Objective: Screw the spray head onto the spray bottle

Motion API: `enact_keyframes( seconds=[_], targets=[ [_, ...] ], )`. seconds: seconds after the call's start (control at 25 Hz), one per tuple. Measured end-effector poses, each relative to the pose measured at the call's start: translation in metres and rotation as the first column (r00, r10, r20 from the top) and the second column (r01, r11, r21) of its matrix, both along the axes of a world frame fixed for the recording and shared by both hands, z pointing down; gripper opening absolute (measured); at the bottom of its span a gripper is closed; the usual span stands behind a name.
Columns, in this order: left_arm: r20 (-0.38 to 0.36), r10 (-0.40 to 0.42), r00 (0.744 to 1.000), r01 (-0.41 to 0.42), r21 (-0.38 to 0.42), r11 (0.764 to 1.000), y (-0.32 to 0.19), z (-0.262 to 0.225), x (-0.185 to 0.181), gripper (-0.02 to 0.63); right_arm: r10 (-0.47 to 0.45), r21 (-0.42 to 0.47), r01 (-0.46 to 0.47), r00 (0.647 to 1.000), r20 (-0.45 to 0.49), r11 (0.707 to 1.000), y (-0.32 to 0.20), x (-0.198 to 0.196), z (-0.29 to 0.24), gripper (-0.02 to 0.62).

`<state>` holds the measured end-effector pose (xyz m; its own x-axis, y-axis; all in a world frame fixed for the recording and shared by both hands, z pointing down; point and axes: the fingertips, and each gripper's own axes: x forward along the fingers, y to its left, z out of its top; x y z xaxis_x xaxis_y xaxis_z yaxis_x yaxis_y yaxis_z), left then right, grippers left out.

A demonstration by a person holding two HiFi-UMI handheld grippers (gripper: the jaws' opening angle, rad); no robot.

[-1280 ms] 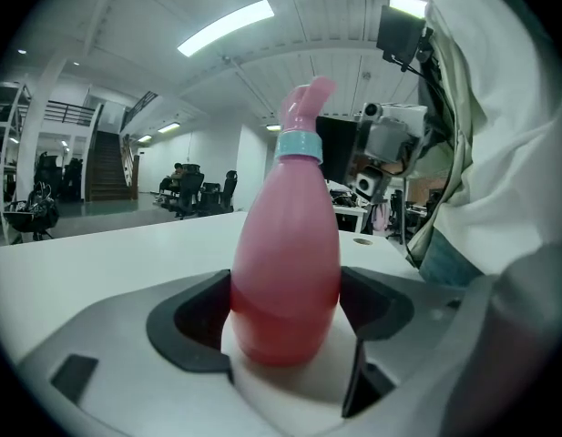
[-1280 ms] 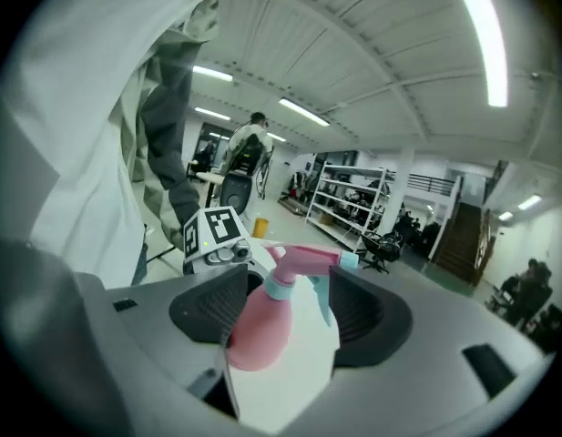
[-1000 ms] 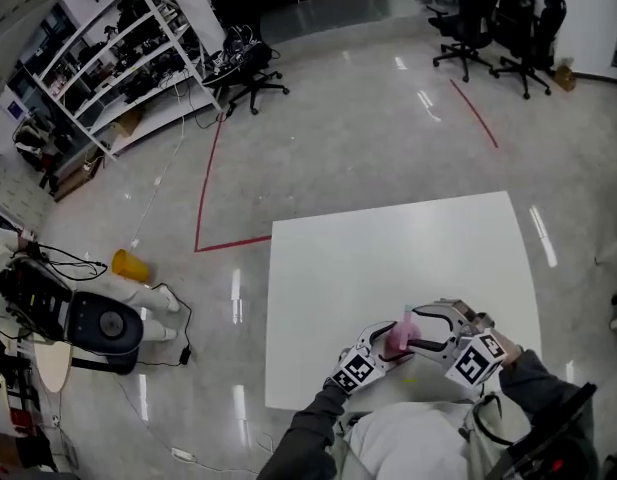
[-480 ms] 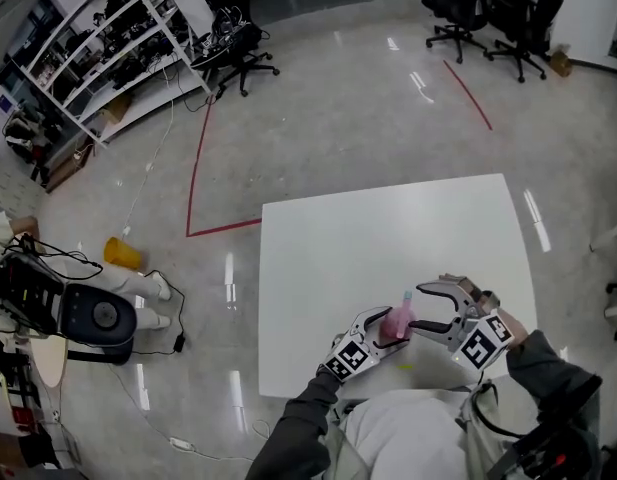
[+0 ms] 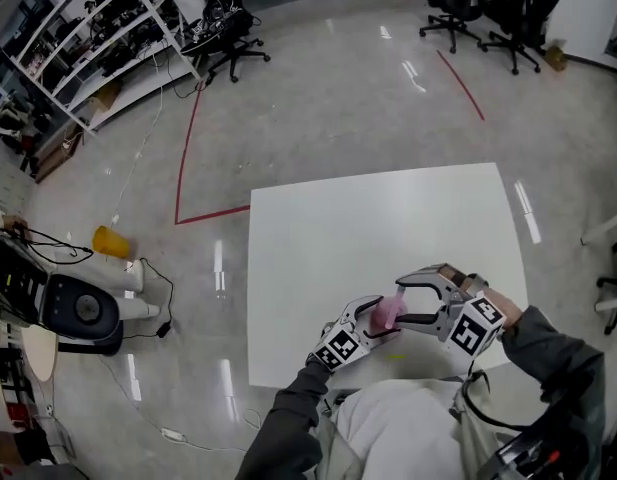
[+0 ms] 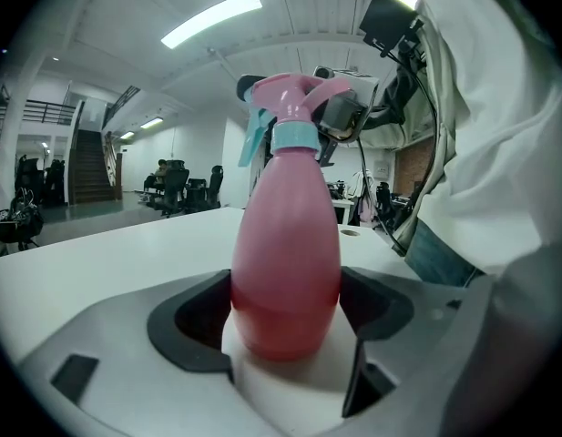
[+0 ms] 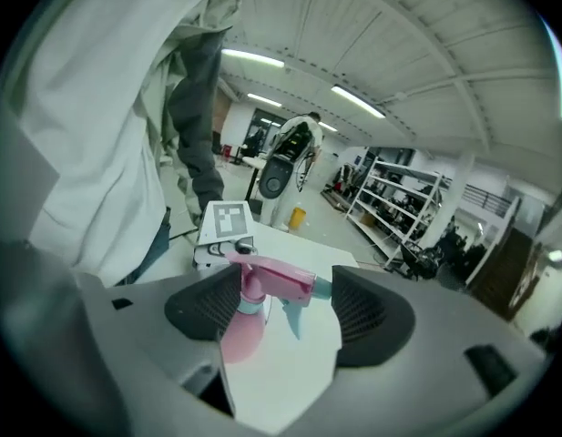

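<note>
A pink spray bottle [image 5: 386, 313] stands near the front edge of the white table [image 5: 368, 218]. My left gripper [image 5: 373, 320] is shut on its lower body [image 6: 285, 271]. The pink spray head with a teal collar and trigger [image 6: 290, 107] sits on the bottle's neck. My right gripper [image 5: 401, 301] is around that spray head [image 7: 276, 279]. Its jaws are opening, and a gap shows between the nozzle and the right pad [image 7: 372, 312]. The bottle body [image 7: 237, 333] shows below the head in the right gripper view, with the left gripper's marker cube [image 7: 224, 230] behind it.
The table's front edge is close to the person's body. On the floor to the left are a yellow object [image 5: 106, 240], a round black machine [image 5: 73, 313] and cables. Shelves [image 5: 98, 38] and office chairs [image 5: 488, 8] stand far back. Red tape [image 5: 188, 168] marks the floor.
The right gripper's jaws have spread wider around the spray head. The left gripper still holds the bottle in the same place on the table. The head camera has shifted a little.
</note>
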<state>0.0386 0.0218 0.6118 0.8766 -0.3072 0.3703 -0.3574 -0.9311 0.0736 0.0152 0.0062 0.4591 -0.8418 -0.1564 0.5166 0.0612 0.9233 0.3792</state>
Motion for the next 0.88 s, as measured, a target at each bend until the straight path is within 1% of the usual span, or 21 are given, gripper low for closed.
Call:
enact_keyframes(
  seconds=[0.04,0.08,0.16,0.2,0.24,0.28,0.32,0.36,0.4,0.44,0.48,0.52,0.56,0.6,0.64,0.68,0.72,0.76,0.8,0.88],
  targets=[
    [0.0,0.0,1.0,0.0,-0.002,1.0,0.001,-0.001,0.001,0.383,0.053,-0.052,-0.052,0.998,0.032,0.997,0.0,0.004,-0.002,0.304],
    [0.0,-0.001,1.0,0.001,-0.003,1.0,0.001,-0.003,0.001,0.383,0.118,-0.109,-0.111,0.991,0.063,0.988,0.0,0.007,-0.004,0.304],
    [0.002,-0.003,1.0,0.003,-0.002,1.0,0.001,-0.004,0.0,0.383,0.265,-0.191,-0.243,0.96,0.095,0.951,0.0,0.014,-0.002,0.301],
    [0.003,-0.008,1.0,0.008,-0.001,1.0,0.001,-0.005,-0.001,0.383,0.344,-0.205,-0.32,0.934,0.095,0.925,-0.001,0.016,0.001,0.301],
    [0.004,-0.019,1.0,0.019,0.0,1.0,-0.001,-0.005,-0.003,0.383,0.428,-0.213,-0.402,0.899,0.091,0.891,-0.002,0.018,0.005,0.287],
    [0.003,-0.035,0.999,0.035,0.0,0.999,-0.002,-0.006,-0.004,0.383,0.511,-0.237,-0.481,0.855,0.086,0.844,-0.002,0.019,0.01,0.265],
    [0.002,-0.054,0.999,0.054,0.0,0.999,-0.004,-0.007,-0.005,0.383,0.586,-0.285,-0.545,0.807,0.077,0.788,0.001,0.019,0.015,0.224],
    [0.0,-0.071,0.997,0.071,0.0,0.997,-0.006,-0.007,-0.005,0.383,0.637,-0.349,-0.58,0.768,0.064,0.735,0.008,0.017,0.019,0.198],
    [-0.001,-0.083,0.997,0.083,0.0,0.997,-0.006,-0.008,-0.005,0.383,0.66,-0.406,-0.586,0.749,0.059,0.701,0.016,0.014,0.021,0.162],
    [-0.002,-0.087,0.996,0.087,0.0,0.996,-0.006,-0.008,-0.005,0.383,0.662,-0.429,-0.577,0.746,0.07,0.695,0.022,0.013,0.02,0.161],
    [-0.004,-0.084,0.996,0.084,-0.001,0.996,-0.004,-0.007,-0.005,0.383,0.651,-0.407,-0.567,0.754,0.094,0.716,0.024,0.014,0.018,0.161],
    [-0.005,-0.074,0.997,0.074,-0.002,0.997,-0.002,-0.006,-0.004,0.383,0.622,-0.347,-0.554,0.774,0.12,0.757,0.023,0.018,0.014,0.161],
    [-0.005,-0.057,0.998,0.057,-0.002,0.998,0.002,-0.005,-0.005,0.383,0.57,-0.269,-0.524,0.81,0.137,0.809,0.021,0.021,0.011,0.161],
    [-0.003,-0.034,0.999,0.034,-0.003,0.999,0.005,-0.004,-0.006,0.383,0.494,-0.186,-0.468,0.858,0.137,0.864,0.018,0.023,0.008,0.169],
    [-0.002,-0.006,1.0,0.006,-0.003,1.0,0.008,-0.003,-0.007,0.383,0.404,-0.112,-0.391,0.907,0.119,0.913,0.015,0.023,0.006,0.168],
    [0.0,0.024,1.0,-0.024,-0.004,1.0,0.01,-0.003,-0.008,0.383,0.315,-0.059,-0.311,0.945,0.088,0.949,0.012,0.023,0.006,0.169],
    [0.002,0.053,0.999,-0.053,-0.004,0.999,0.012,-0.004,-0.007,0.383,0.239,-0.032,-0.238,0.969,0.055,0.971,0.009,0.023,0.006,0.169],
    [0.002,0.077,0.997,-0.077,-0.006,0.997,0.014,-0.005,-0.005,0.383,0.179,-0.024,-0.178,0.984,0.029,0.984,0.006,0.022,0.006,0.167],
    [0.002,0.094,0.996,-0.094,-0.009,0.996,0.015,-0.005,-0.002,0.383,0.132,-0.026,-0.132,0.991,0.01,0.991,0.003,0.02,0.006,0.167],
    [-0.001,0.106,0.994,-0.106,-0.017,0.994,0.014,-0.006,0.002,0.383,0.075,-0.037,-0.076,0.997,-0.015,0.996,-0.001,0.017,0.007,0.167]
  ],
)
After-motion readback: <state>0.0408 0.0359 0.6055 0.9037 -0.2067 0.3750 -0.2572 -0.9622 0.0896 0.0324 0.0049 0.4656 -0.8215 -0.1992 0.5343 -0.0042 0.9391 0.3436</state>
